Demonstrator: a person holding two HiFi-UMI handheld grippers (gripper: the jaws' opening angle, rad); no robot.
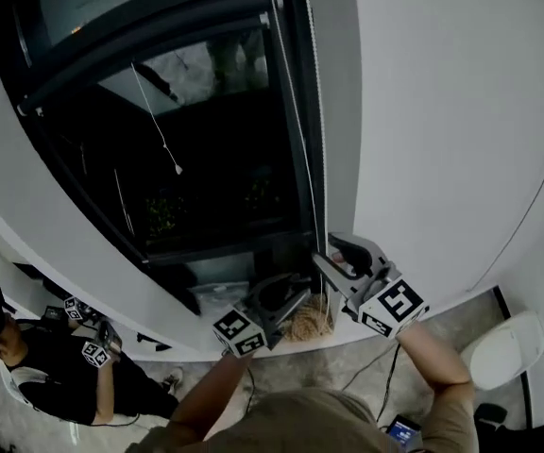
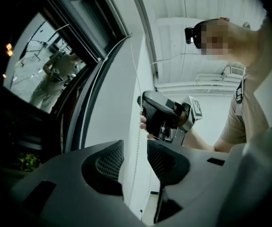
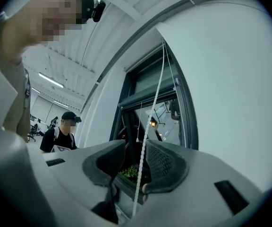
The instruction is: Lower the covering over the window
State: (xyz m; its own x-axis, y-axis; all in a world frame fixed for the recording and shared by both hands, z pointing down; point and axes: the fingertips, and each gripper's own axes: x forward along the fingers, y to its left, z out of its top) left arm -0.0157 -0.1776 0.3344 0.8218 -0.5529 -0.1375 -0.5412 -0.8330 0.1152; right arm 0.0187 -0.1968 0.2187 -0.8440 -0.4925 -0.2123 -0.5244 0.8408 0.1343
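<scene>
The window [image 1: 215, 159] has a dark frame set in a white wall [image 1: 442, 111], and most of its glass is bare. A pale band lies across the far top of the opening, but I cannot tell whether it is the covering. The bead chain [image 1: 321, 159] hangs down the right edge of the frame to the 2 grippers at the near end.

The left gripper [image 1: 296, 295] sits lower and to the left. Its jaws [image 2: 135, 157] stand apart, and the chain [image 2: 136, 150] runs through the gap clear of both pads. The right gripper [image 1: 327, 253] is just above it, close to the frame. Its jaws [image 3: 137, 160] are also apart, with the chain [image 3: 148, 126] passing between them close against the right-hand pad and not pinched. The left gripper view shows the right gripper [image 2: 164, 115] beside the chain higher up.

A thin cord with a small pull [image 1: 178, 168] hangs in front of the glass. Another person [image 1: 36, 366] is at the near left.
</scene>
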